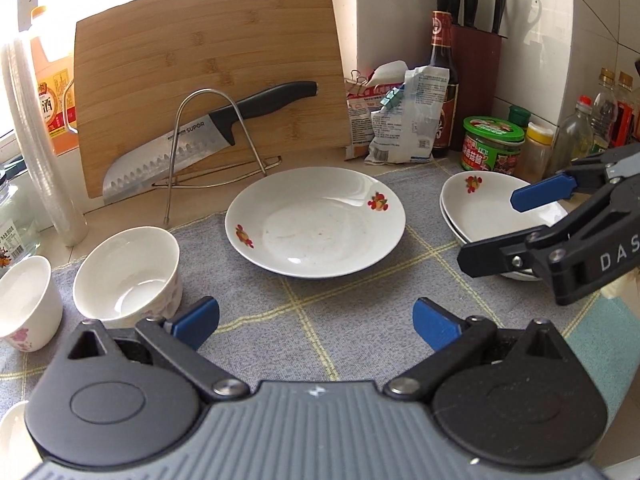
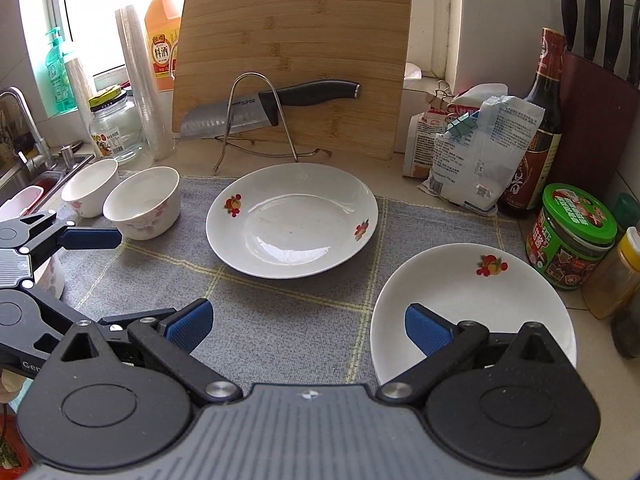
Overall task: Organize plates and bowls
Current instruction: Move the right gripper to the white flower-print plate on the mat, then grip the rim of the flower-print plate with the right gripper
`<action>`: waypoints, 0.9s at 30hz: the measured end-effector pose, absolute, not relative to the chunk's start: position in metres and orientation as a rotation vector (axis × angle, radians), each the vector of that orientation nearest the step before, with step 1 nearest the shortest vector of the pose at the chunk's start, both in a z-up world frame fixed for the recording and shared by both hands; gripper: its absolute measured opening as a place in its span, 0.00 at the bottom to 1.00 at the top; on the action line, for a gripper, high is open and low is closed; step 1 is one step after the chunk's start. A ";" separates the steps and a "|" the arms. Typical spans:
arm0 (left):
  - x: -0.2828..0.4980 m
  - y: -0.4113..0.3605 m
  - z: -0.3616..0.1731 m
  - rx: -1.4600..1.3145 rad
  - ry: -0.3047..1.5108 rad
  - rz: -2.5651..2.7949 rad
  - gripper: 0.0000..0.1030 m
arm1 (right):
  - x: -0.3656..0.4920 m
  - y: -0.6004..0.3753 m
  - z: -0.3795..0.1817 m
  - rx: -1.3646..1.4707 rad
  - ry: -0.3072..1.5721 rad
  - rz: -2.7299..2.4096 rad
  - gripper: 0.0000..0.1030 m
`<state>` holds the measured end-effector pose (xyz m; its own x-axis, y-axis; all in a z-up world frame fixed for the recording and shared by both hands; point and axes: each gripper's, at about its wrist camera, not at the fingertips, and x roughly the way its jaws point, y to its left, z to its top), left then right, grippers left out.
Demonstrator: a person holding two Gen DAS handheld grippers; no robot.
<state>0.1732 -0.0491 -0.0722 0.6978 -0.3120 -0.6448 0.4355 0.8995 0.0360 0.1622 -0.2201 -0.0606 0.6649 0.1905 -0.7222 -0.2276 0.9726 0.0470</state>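
The step in hand looks like gathering the lone plate onto the stacked plates at the lower right of the right wrist frame. To do it well, the right gripper should come in low at the plate's near rim, one finger sliding under the lip and the other over it, then close firmly before lifting, since the glazed rim is likely slippery. The lift should stay level and clear the stack's edge.

Both grippers stand open and empty. In the right wrist view the lone plate sits at the frame's centre on the grey cloth, ahead of the open fingers and apart from them; the stack lies under the right finger, whether touching is hard to tell. The left gripper hovers over the cloth, with two bowls at the frame's left.
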 end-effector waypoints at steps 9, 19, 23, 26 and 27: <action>0.190 -0.070 -0.097 0.189 0.766 -0.293 0.99 | 0.212 -0.221 -0.070 -0.089 0.852 0.357 1.00; 0.207 -0.086 -0.117 0.167 0.829 -0.261 0.99 | 0.245 -0.226 -0.080 -0.130 0.903 0.424 1.00; 0.218 -0.089 -0.124 0.164 0.844 -0.256 0.99 | 0.258 -0.227 -0.086 -0.127 0.926 0.424 1.00; 0.225 -0.091 -0.128 0.152 0.854 -0.262 0.99 | 0.266 -0.229 -0.089 -0.122 0.942 0.427 1.00; 0.227 -0.091 -0.129 0.146 0.860 -0.265 0.99 | 0.268 -0.229 -0.089 -0.119 0.947 0.429 1.00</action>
